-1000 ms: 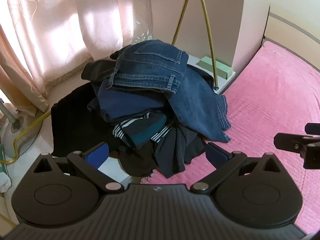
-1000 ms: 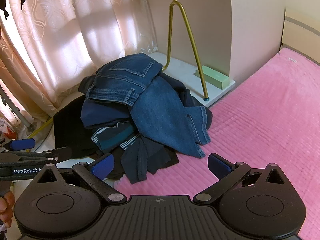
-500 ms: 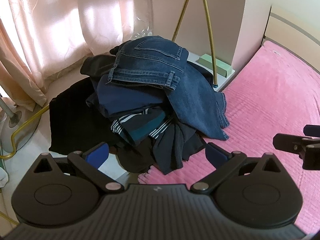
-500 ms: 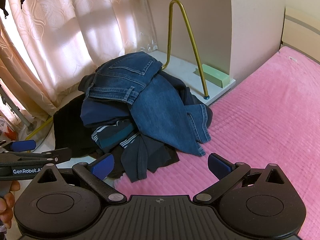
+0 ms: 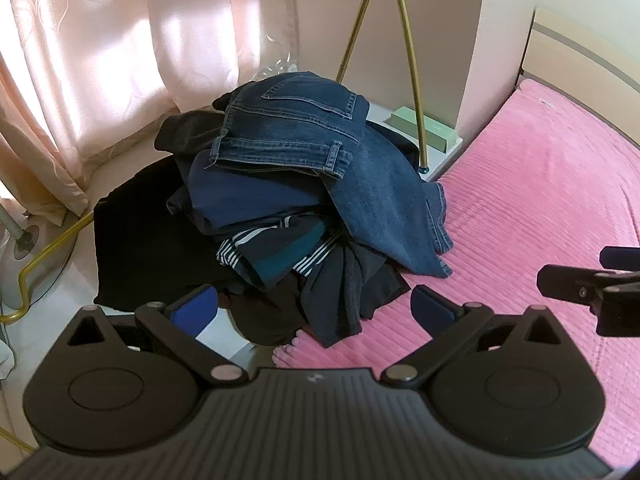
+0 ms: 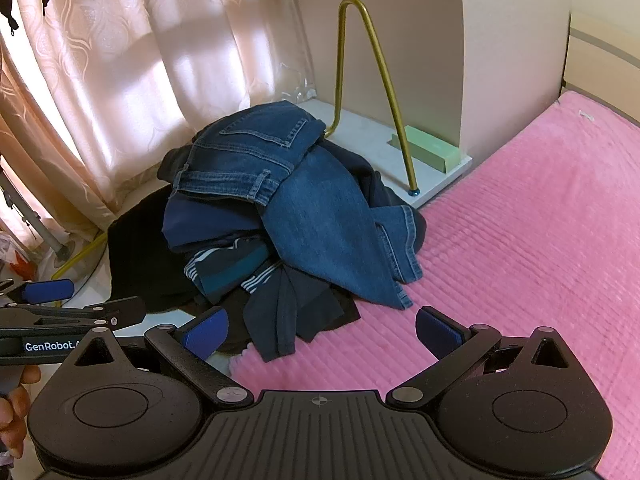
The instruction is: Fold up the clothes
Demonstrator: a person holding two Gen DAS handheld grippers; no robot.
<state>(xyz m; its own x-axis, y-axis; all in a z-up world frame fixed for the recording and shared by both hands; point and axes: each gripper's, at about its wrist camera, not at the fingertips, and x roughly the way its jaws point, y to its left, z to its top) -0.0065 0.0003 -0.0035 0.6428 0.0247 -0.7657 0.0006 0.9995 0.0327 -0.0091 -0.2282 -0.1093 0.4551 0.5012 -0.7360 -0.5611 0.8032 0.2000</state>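
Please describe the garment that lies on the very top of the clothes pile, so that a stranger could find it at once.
At the corner of the pink bed, near the curtains, sits a heap of dark clothes. The topmost piece is the blue jeans, waistband and back pocket facing up, one leg trailing onto the bed. They alone are denim.

Home bedroom: pink bed cover (image 6: 540,240), headboard (image 5: 580,44), window curtains (image 6: 160,60), clothes pile (image 6: 280,216).

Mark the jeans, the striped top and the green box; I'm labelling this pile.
jeans (image 5: 304,120), left wrist view, seat panel below back pocket
striped top (image 6: 224,268), right wrist view, folded middle
green box (image 6: 432,152), right wrist view, top face
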